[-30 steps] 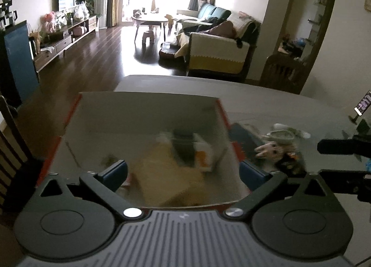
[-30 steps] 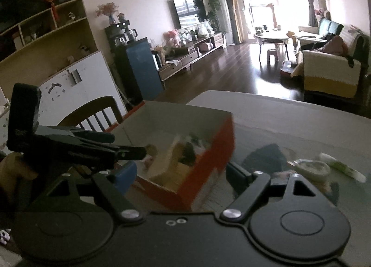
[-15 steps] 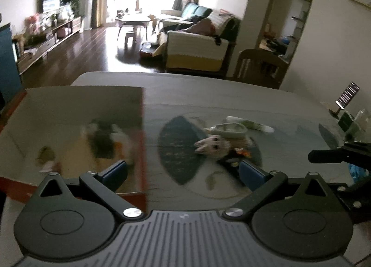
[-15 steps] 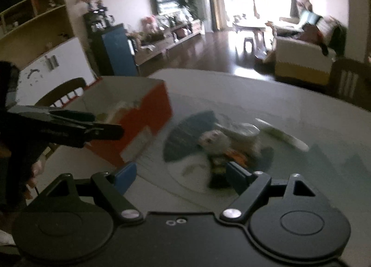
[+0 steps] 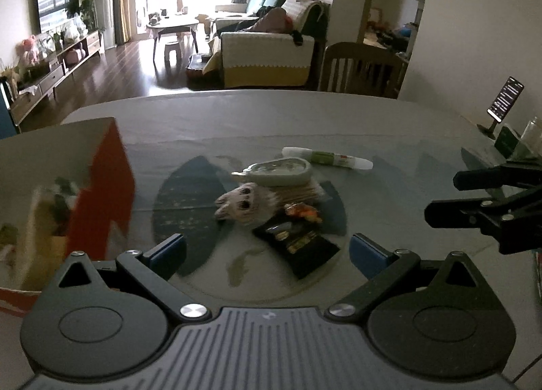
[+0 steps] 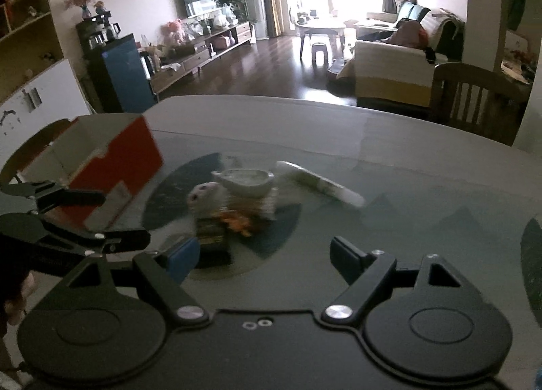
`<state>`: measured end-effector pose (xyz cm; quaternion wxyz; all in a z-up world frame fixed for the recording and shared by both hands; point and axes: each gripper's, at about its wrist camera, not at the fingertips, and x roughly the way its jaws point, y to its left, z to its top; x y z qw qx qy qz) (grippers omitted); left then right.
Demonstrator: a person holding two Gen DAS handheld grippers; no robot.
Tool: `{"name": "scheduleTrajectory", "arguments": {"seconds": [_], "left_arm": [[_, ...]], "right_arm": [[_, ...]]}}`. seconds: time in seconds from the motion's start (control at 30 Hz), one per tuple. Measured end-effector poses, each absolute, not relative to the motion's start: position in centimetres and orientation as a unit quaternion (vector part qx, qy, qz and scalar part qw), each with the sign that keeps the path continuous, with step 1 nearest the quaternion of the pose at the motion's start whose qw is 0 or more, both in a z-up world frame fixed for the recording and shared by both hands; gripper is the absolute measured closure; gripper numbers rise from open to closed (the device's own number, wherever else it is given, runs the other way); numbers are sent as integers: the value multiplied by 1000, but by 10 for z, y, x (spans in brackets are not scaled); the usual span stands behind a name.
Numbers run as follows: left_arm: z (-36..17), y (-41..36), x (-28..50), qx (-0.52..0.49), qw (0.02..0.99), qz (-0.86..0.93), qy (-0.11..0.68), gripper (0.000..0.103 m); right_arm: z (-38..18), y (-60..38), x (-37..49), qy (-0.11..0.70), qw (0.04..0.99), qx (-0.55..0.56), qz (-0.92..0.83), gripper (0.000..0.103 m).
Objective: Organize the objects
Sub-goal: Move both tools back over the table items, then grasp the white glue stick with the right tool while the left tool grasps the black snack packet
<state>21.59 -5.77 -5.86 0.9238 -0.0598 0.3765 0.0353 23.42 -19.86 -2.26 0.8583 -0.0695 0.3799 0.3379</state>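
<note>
A small heap lies mid-table: a pale plush animal (image 5: 242,205) (image 6: 205,195), a shallow grey-green dish (image 5: 279,171) (image 6: 245,180), a white and green tube (image 5: 327,158) (image 6: 320,183), an orange bit (image 5: 303,212) and a black packet (image 5: 298,242) (image 6: 213,237). An open red box (image 5: 101,186) (image 6: 115,161) with several items inside stands to the left. My left gripper (image 5: 267,254) is open, just short of the black packet. My right gripper (image 6: 264,256) is open too, with the packet by its left fingertip (image 6: 181,254).
The grey table (image 5: 237,119) carries a round glass pane. A phone on a stand (image 5: 504,98) and a clear container sit at the far right. A wooden chair (image 5: 362,68) stands behind the table, another at its left (image 6: 37,142). A hand (image 6: 15,298) holds the left gripper.
Both grippers have swung right, away from the red box and onto the heap of objects. Both have stayed open and empty.
</note>
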Motion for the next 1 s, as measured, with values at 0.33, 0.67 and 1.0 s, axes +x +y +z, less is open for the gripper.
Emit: {"name": "scheduleTrajectory", "arguments": {"seconds": [0.33, 0.67, 1.0], "left_arm": [[-92, -77, 253, -77, 908, 78, 404, 0], [-123, -87, 283, -75, 890, 113, 436, 0], [-135, -92, 291, -68, 890, 123, 434, 1]], "right_arm": [[-52, -196, 304, 387, 858, -109, 319, 19], [-84, -172, 363, 394, 842, -144, 341, 19], [-110, -148, 386, 396, 825, -170, 365, 22]]}}
